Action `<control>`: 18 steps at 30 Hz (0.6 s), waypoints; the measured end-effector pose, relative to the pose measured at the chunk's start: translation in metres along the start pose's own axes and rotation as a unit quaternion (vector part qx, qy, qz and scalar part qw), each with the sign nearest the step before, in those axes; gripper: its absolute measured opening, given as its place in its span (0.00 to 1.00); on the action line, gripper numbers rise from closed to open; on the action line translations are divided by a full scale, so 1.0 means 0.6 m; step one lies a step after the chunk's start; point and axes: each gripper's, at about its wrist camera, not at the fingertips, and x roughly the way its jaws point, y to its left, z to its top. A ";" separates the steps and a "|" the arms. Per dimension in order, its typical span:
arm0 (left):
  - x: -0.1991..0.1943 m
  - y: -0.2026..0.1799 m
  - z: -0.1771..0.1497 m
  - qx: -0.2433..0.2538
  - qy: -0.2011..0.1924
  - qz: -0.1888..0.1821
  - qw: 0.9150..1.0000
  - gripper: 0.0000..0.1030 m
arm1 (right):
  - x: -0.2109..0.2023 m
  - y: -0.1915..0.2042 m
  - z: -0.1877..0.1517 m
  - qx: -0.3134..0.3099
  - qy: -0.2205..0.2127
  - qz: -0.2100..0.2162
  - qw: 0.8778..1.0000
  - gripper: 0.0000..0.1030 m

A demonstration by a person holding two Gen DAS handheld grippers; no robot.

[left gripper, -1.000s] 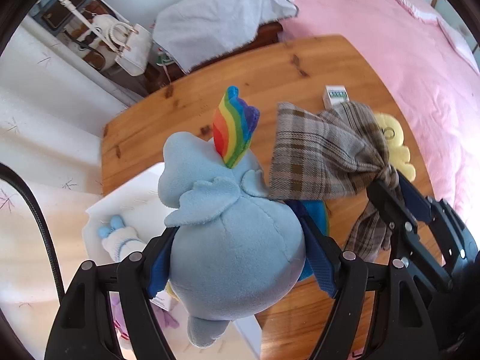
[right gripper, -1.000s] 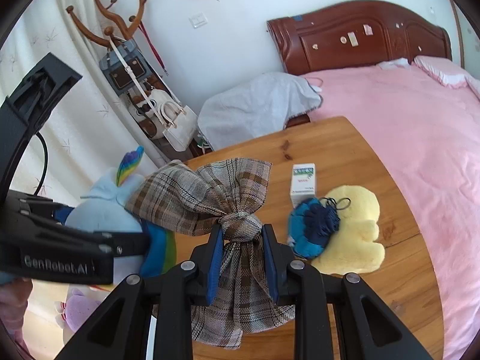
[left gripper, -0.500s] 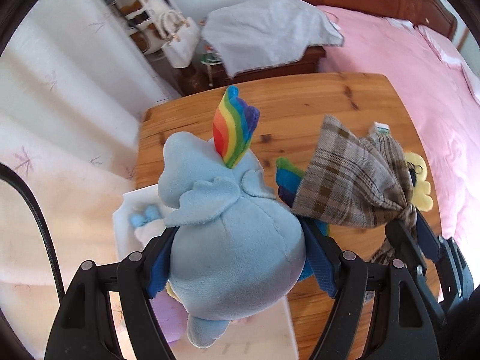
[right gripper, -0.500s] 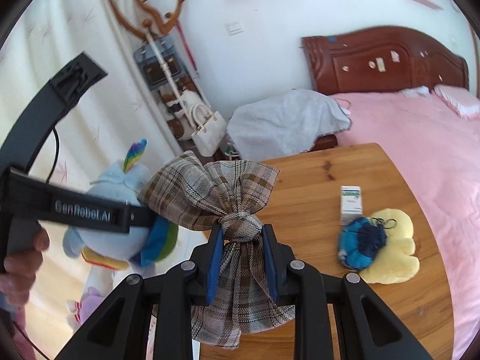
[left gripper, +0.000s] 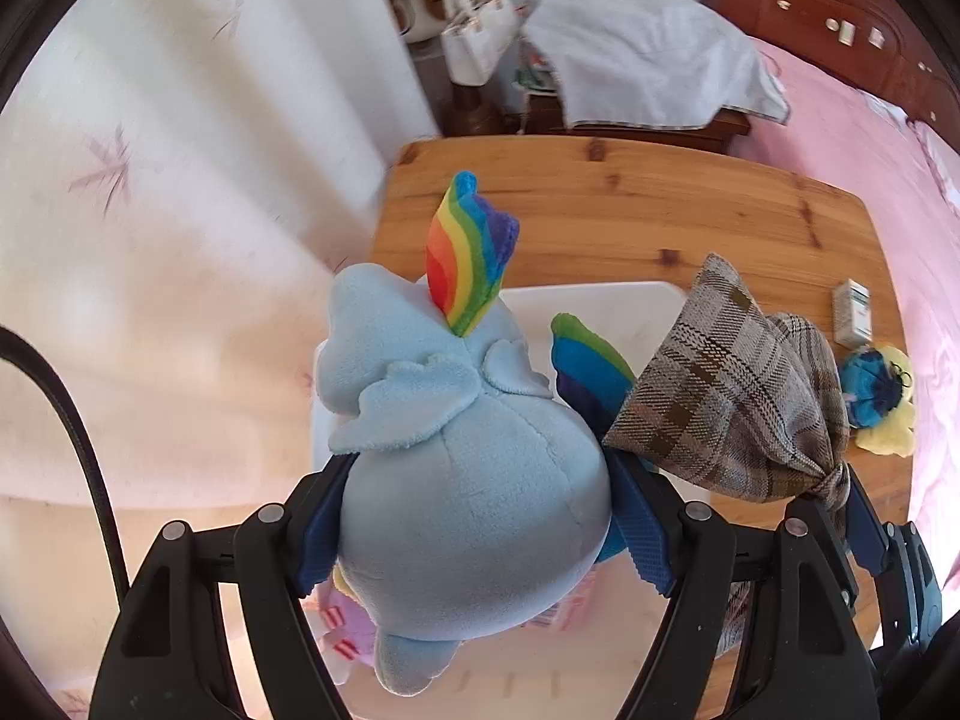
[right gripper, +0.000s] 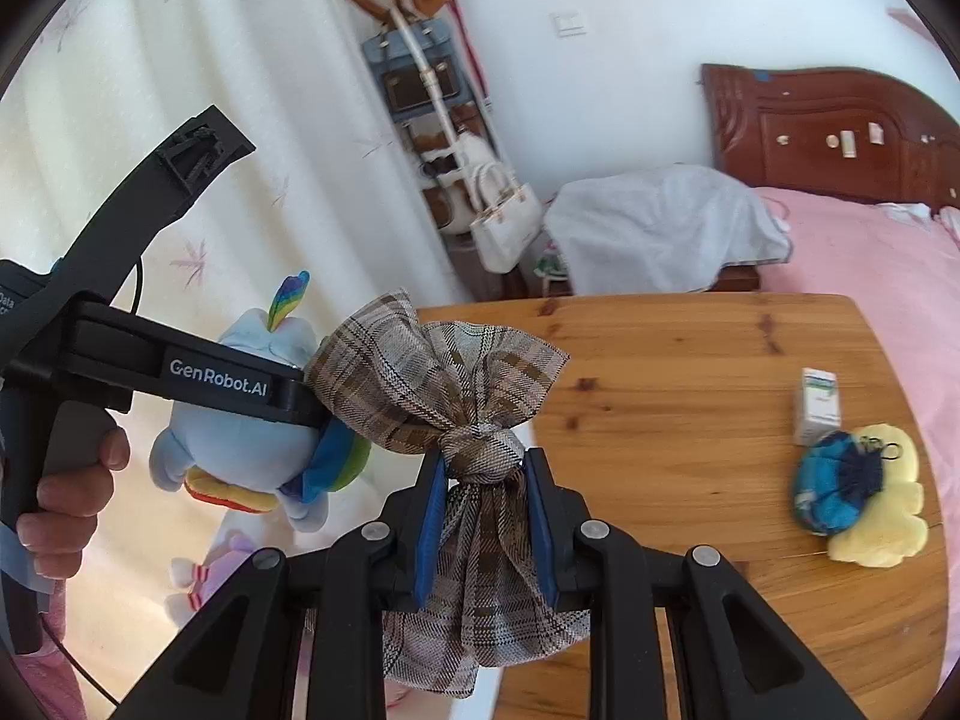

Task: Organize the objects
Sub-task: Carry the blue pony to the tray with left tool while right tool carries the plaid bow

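Both hands now carried over white bin (left gripper: 636,306); left gripper (left gripper: 474,531) jaws clamping blue plush pony (left gripper: 468,480), right gripper (right gripper: 483,516) jaws pinching plaid bow (right gripper: 456,396)

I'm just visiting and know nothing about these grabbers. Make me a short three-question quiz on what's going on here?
1. True or false: the left gripper is clamped on the blue plush pony.
2. What does the right gripper hold? A) plaid bow B) small box C) yellow plush
3. Fill in: the small box stands on the wooden ____.

Key: 1 true; 2 A; 3 table.
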 end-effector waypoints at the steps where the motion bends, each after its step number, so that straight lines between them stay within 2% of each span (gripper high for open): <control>1: 0.003 0.009 -0.004 -0.004 0.003 0.003 1.000 0.77 | 0.002 0.006 -0.001 -0.003 0.003 0.003 1.000 0.25; 9: 0.023 0.073 -0.037 -0.034 0.025 0.009 0.999 0.77 | 0.029 0.049 -0.018 -0.032 0.032 0.015 0.999 0.25; 18: 0.037 0.111 -0.071 -0.046 0.042 -0.008 0.998 0.77 | 0.057 0.073 -0.030 -0.048 0.059 0.019 0.997 0.28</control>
